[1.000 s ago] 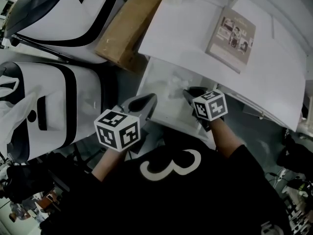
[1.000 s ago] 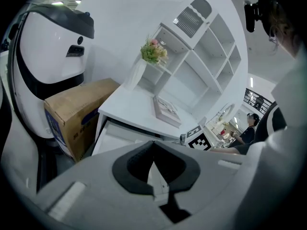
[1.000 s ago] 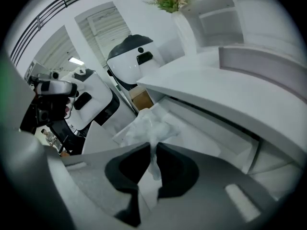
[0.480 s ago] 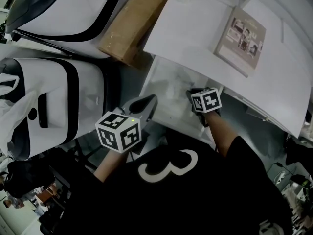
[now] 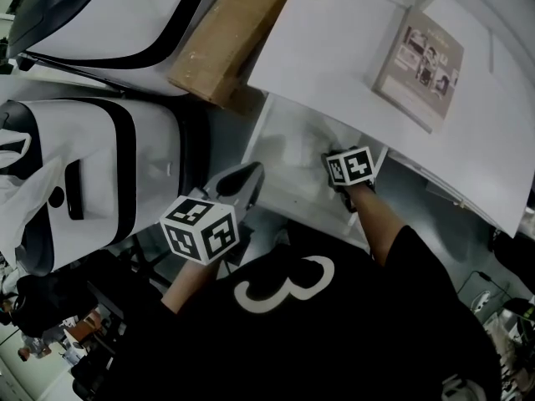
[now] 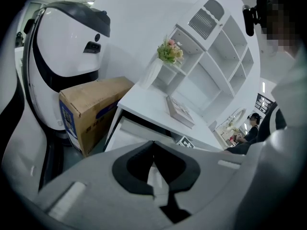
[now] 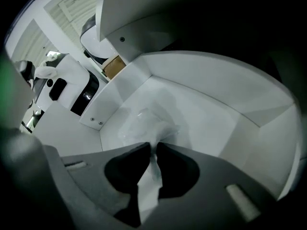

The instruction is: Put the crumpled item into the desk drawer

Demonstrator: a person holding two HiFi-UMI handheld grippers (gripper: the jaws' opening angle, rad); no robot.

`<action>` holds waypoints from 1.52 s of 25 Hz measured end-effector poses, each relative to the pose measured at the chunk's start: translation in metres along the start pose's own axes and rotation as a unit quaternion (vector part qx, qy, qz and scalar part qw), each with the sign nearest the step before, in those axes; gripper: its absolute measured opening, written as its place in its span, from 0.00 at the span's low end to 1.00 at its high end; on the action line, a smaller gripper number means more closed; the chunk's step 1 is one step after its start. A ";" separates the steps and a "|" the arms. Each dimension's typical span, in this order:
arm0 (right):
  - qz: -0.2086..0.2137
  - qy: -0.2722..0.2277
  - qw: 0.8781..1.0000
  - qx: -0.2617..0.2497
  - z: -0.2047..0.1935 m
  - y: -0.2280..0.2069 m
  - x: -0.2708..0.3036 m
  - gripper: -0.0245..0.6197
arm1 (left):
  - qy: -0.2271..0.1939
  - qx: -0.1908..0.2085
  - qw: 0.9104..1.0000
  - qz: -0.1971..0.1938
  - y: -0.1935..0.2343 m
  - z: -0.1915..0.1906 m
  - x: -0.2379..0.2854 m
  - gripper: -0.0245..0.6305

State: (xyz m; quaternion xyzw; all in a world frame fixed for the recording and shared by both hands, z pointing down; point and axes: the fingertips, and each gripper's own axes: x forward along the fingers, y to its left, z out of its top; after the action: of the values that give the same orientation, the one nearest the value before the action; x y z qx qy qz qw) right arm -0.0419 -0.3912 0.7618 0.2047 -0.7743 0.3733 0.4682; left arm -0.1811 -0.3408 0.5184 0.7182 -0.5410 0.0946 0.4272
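The crumpled item (image 7: 144, 123), a wad of clear, whitish film, lies on the floor of the open white desk drawer (image 7: 216, 104), with a tail of it pinched between my right gripper's (image 7: 154, 148) pads. Those jaws are starting to open, the film still between them. In the head view the right gripper (image 5: 333, 155) reaches into the drawer (image 5: 276, 186) under the desktop edge, and the item (image 5: 303, 144) shows only faintly. My left gripper (image 5: 249, 176) hovers just outside the drawer's front left corner, shut and empty (image 6: 153, 145).
A book (image 5: 418, 53) lies on the white desk top (image 5: 334, 48). A cardboard box (image 5: 226, 40) stands left of the desk, with white-and-black machines (image 5: 84, 182) beyond it. The person's dark torso fills the lower head view. Shelves with a plant (image 6: 169, 51) rise behind the desk.
My right gripper has moved deeper into the drawer, away from me, carrying the item under the desktop edge. The left gripper has barely shifted.
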 end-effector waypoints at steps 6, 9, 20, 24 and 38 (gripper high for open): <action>-0.017 -0.007 1.000 -0.001 0.002 -0.004 0.001 0.15 | -0.002 -0.009 1.000 0.000 0.005 0.000 0.000 0.05; -0.030 -0.015 0.999 -0.001 0.005 -0.008 0.000 0.25 | -0.003 -0.008 1.000 -0.001 0.005 0.001 0.000 0.05; -0.033 -0.064 0.997 -0.013 0.019 0.003 -0.035 0.40 | -0.011 -0.005 1.000 -0.014 -0.004 -0.001 -0.013 0.05; -0.015 -0.112 0.993 -0.028 0.029 0.021 -0.067 0.40 | -0.018 -0.003 1.000 -0.022 -0.009 0.000 -0.023 0.05; 0.020 -0.287 0.955 -0.076 0.030 0.117 -0.233 0.20 | -0.051 0.047 0.995 -0.072 -0.076 -0.005 -0.073 0.05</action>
State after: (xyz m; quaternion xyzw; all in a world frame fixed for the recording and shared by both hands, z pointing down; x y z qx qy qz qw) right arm -0.0257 -0.3476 0.5031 0.2514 -0.9060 0.2480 0.2332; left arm -0.1436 -0.2822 0.4394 0.7782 -0.5045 0.0520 0.3704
